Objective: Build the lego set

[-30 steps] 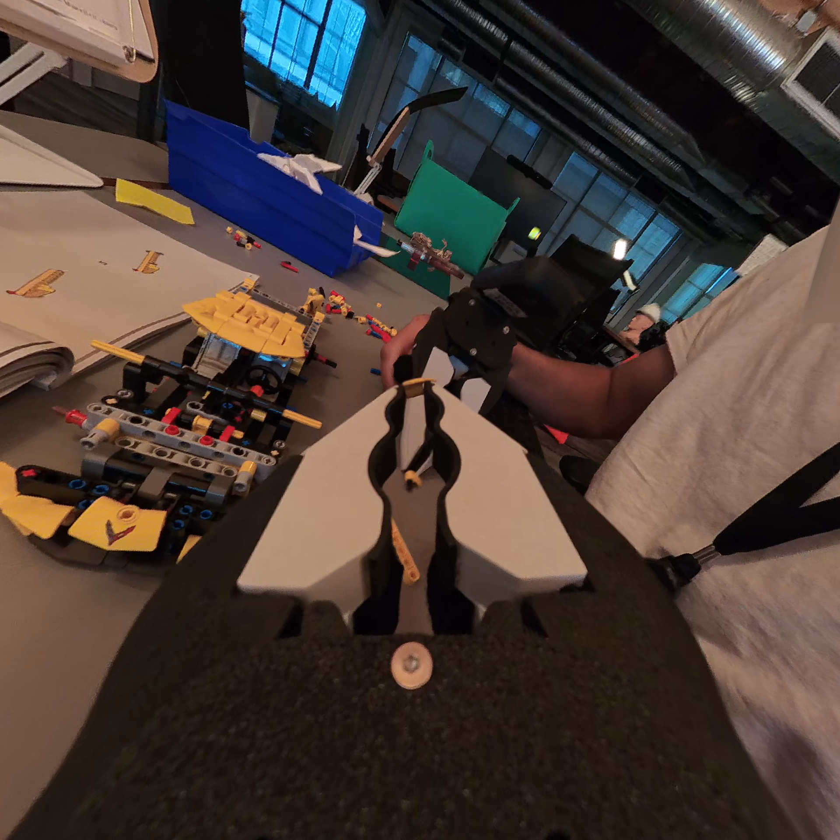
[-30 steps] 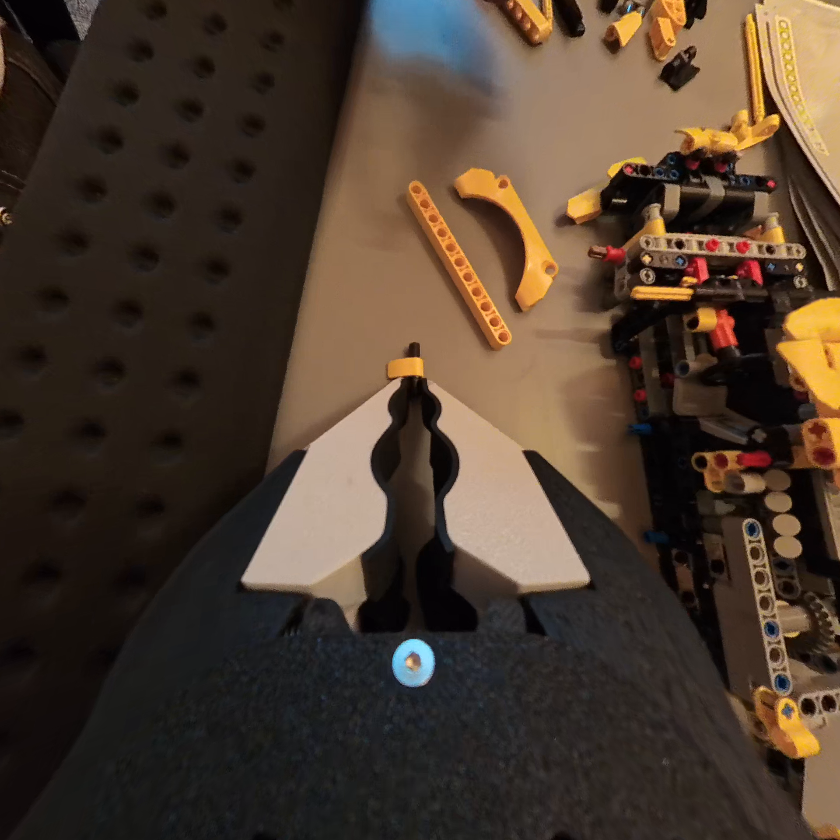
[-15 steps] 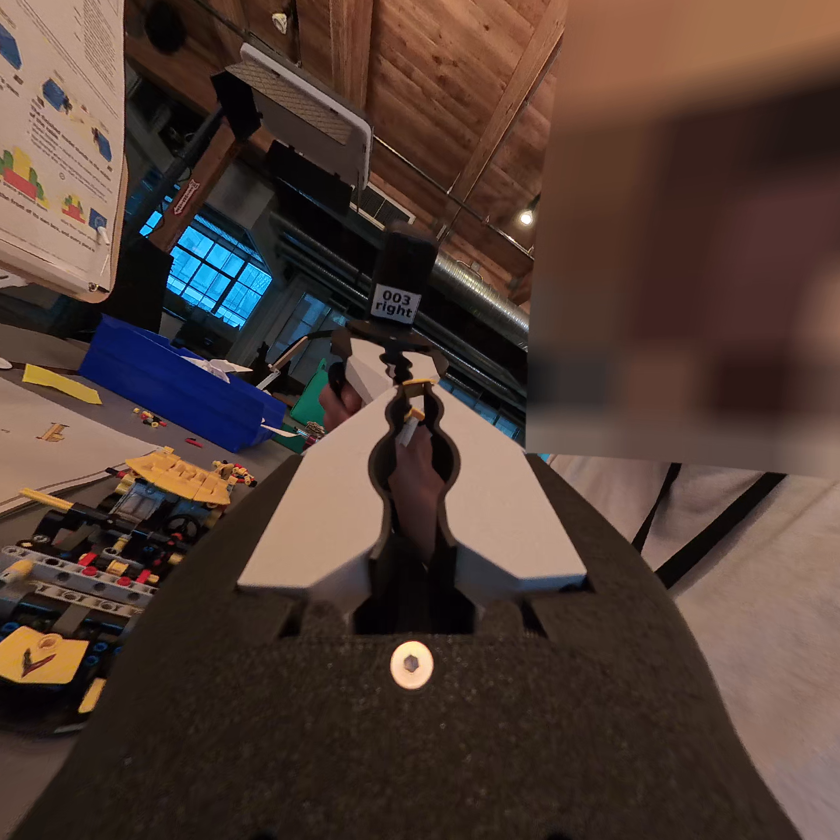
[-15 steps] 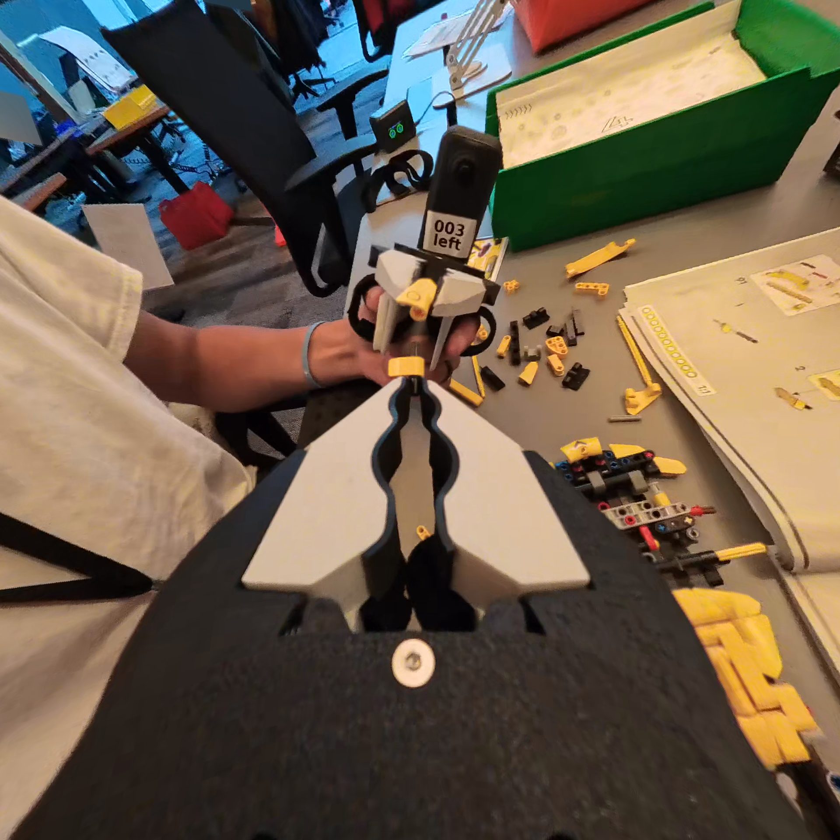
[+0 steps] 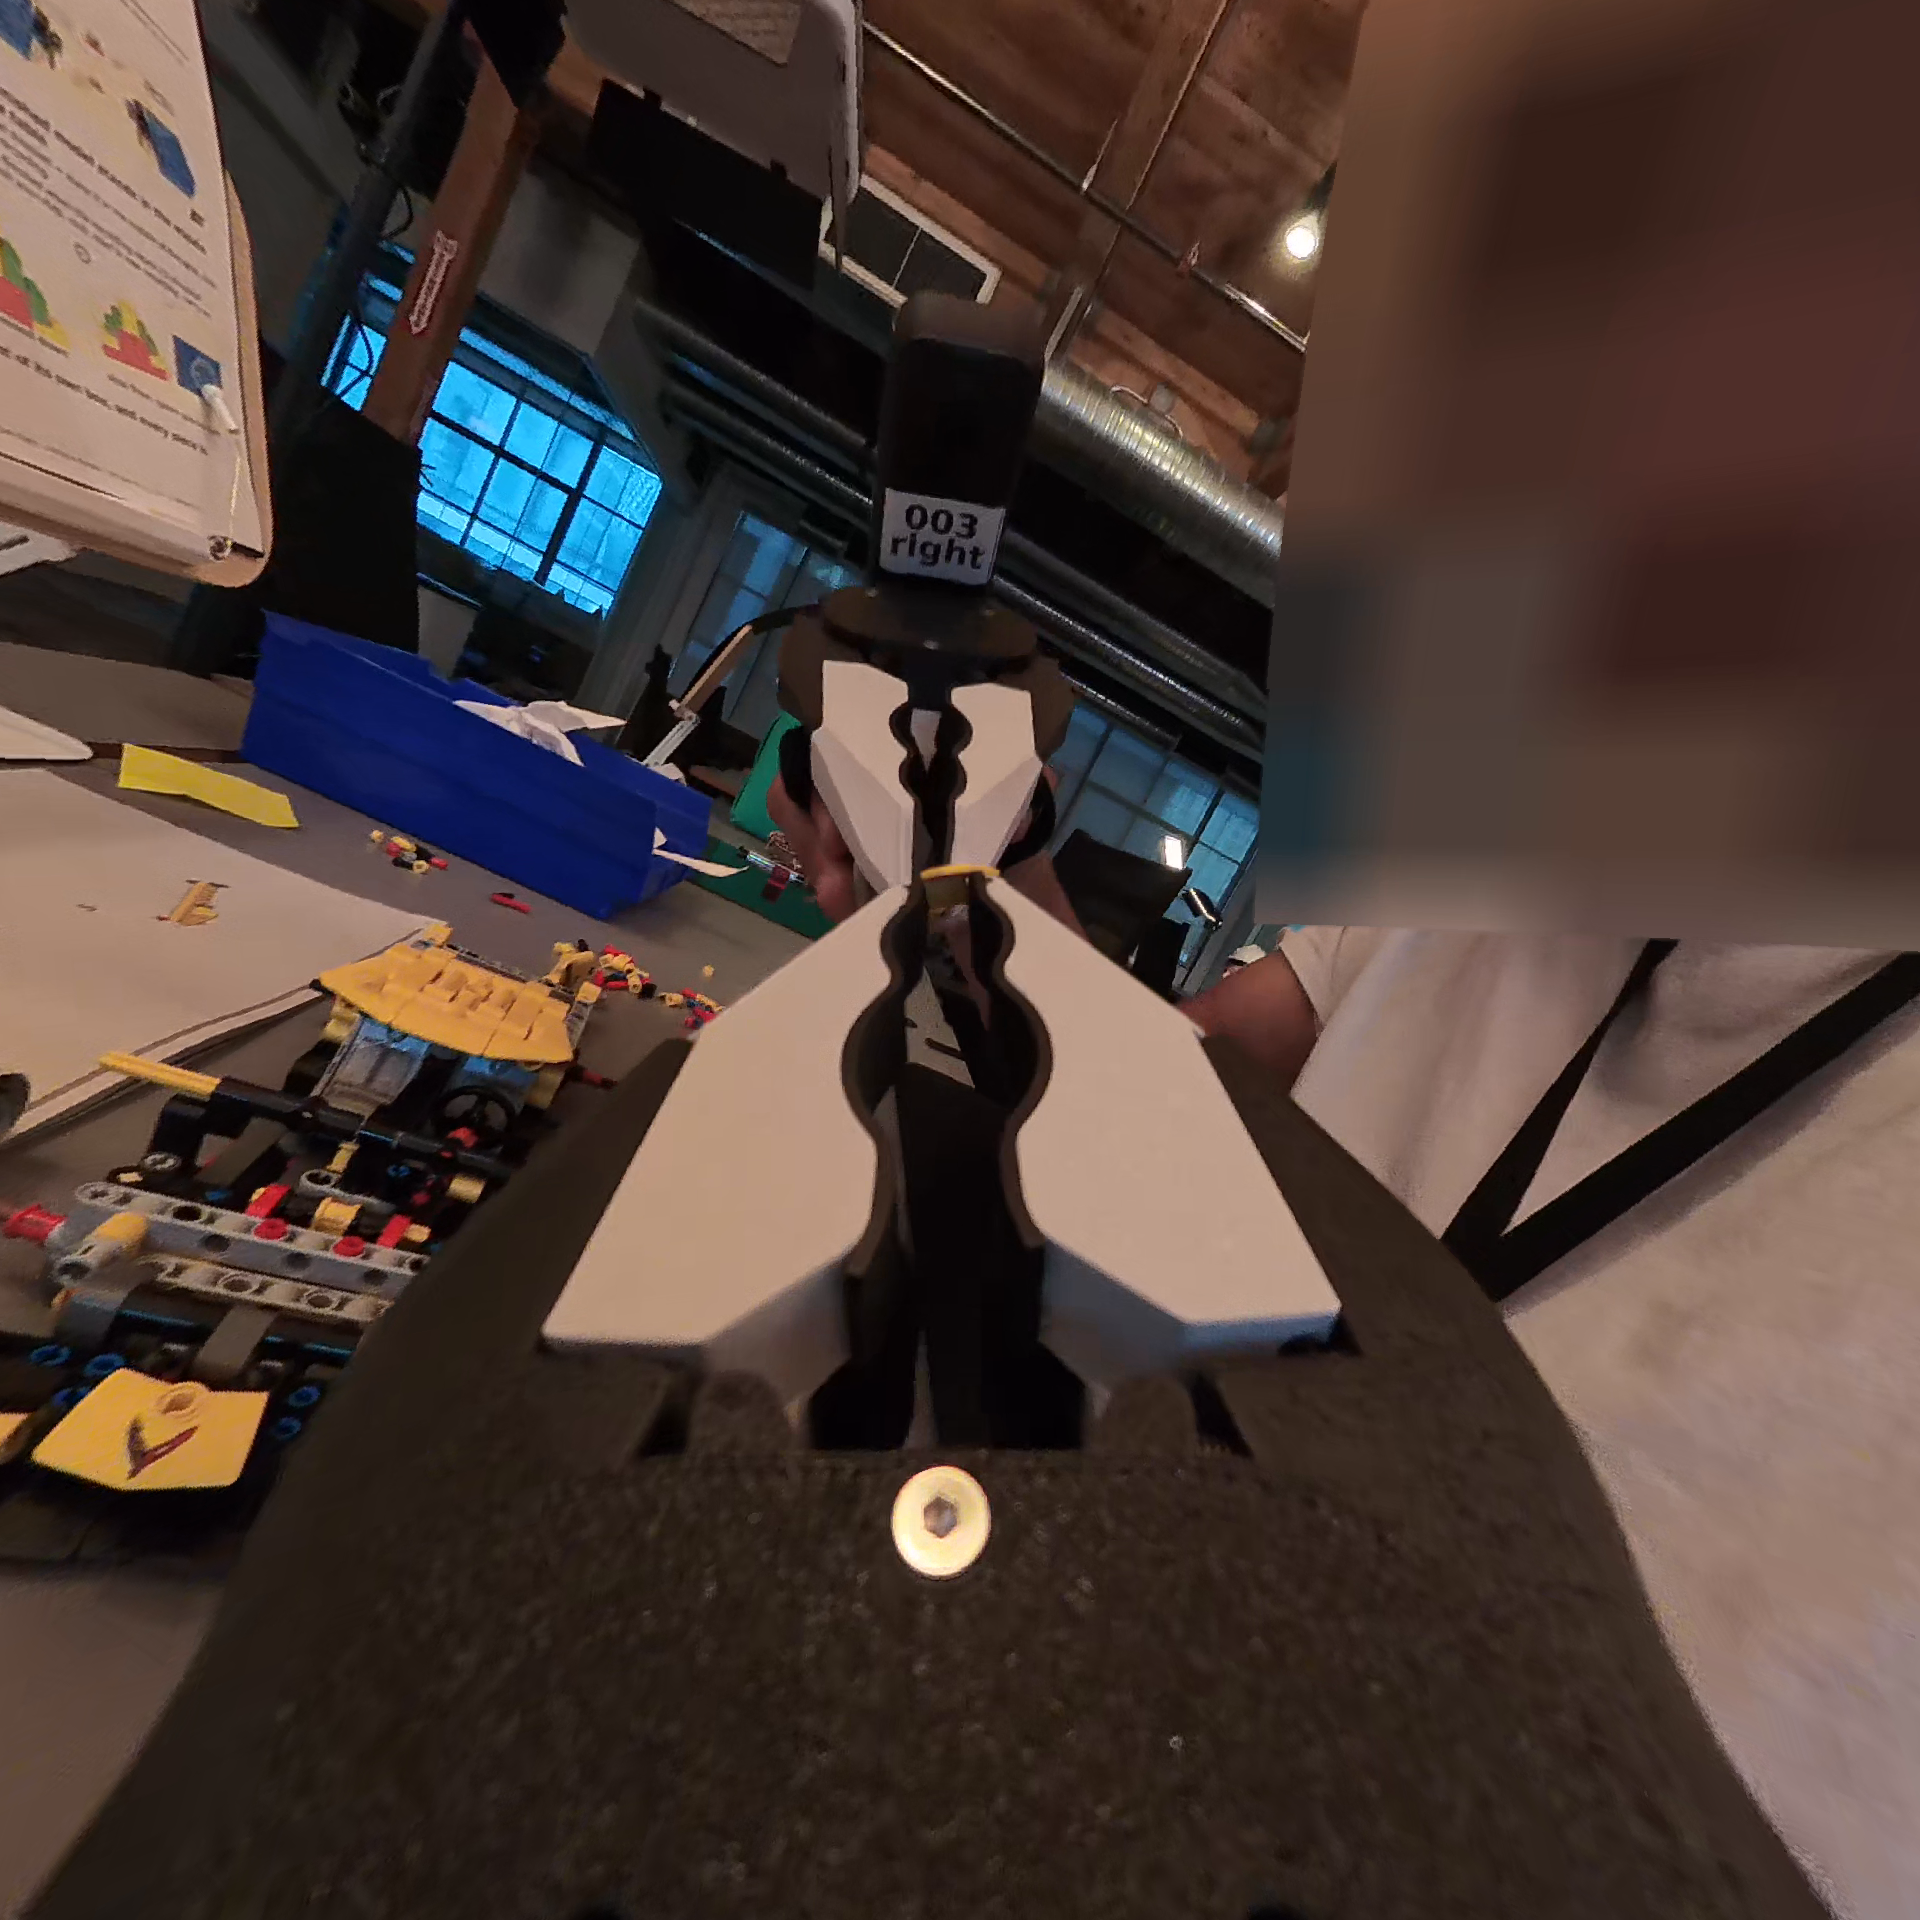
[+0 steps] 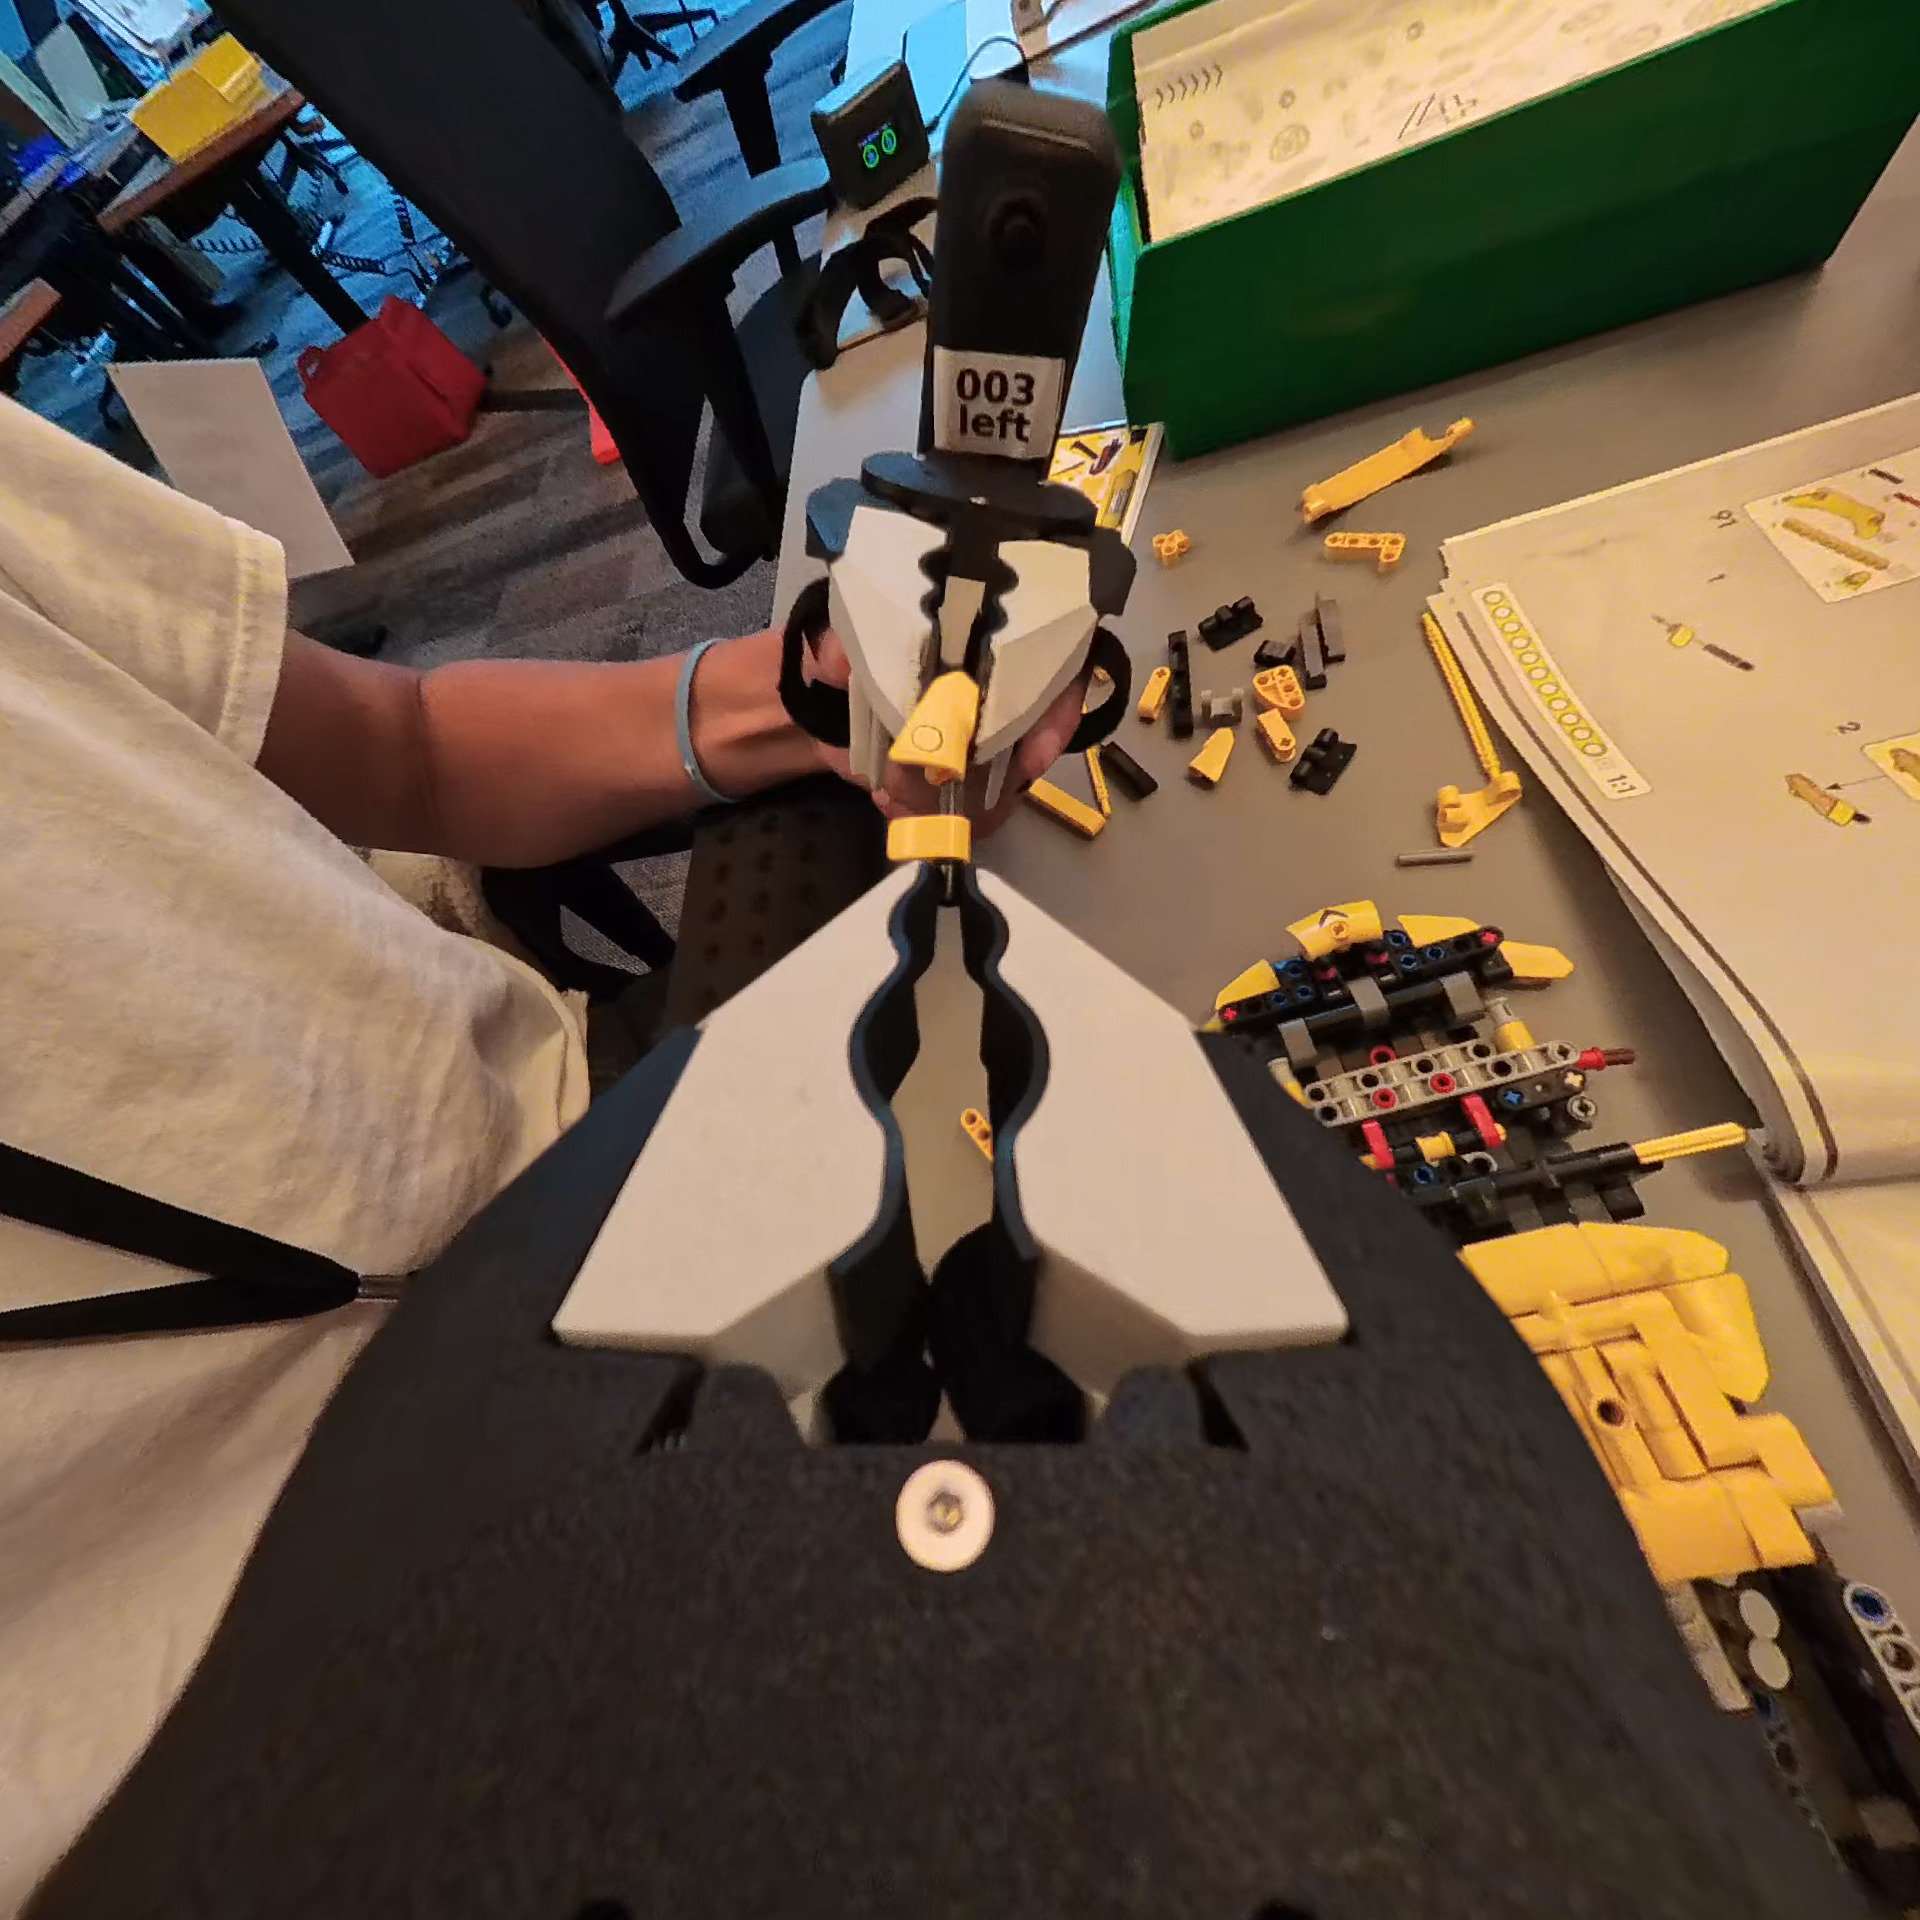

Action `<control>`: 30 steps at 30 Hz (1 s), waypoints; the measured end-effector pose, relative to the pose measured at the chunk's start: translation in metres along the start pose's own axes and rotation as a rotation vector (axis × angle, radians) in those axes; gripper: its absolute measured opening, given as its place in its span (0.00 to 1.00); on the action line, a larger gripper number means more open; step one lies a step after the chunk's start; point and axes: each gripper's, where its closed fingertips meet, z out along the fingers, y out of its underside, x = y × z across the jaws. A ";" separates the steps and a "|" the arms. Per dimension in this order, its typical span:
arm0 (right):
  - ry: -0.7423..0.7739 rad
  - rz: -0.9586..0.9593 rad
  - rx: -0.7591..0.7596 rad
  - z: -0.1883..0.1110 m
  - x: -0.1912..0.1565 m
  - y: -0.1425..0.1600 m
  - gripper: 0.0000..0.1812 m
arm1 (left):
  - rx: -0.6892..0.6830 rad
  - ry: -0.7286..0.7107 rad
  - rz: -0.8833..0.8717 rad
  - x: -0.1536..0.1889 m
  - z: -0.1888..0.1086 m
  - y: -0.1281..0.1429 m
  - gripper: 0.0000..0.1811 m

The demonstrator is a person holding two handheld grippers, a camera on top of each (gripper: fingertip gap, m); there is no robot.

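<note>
Observed right gripper [image 6: 928,868] clenched on a thin dark axle carrying a yellow bush [image 6: 928,834]. Noted left gripper [image 6: 932,727] clenched on a yellow connector [image 6: 938,724], directly ahead, coaxial, nearly touching, both raised above worktop [image 6: 1247,883]. Judged insertion pending.

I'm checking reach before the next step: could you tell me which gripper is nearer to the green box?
Left. The left gripper is raised just in front of the green box, at the table's far side. The right gripper faces it tip to tip from farther back, beside the partly built car.
</note>
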 end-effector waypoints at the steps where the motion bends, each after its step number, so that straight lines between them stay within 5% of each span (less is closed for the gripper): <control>1: 0.002 0.004 -0.011 0.000 0.000 0.002 0.02 | -0.005 0.002 0.001 0.000 0.001 0.001 0.04; 23: -0.029 0.055 -0.076 -0.006 0.002 0.028 0.02 | -0.168 -0.066 0.017 -0.012 0.009 0.032 0.04; 30: -0.044 0.070 -0.021 -0.005 0.003 0.025 0.02 | -0.118 -0.053 -0.016 -0.012 0.010 0.026 0.04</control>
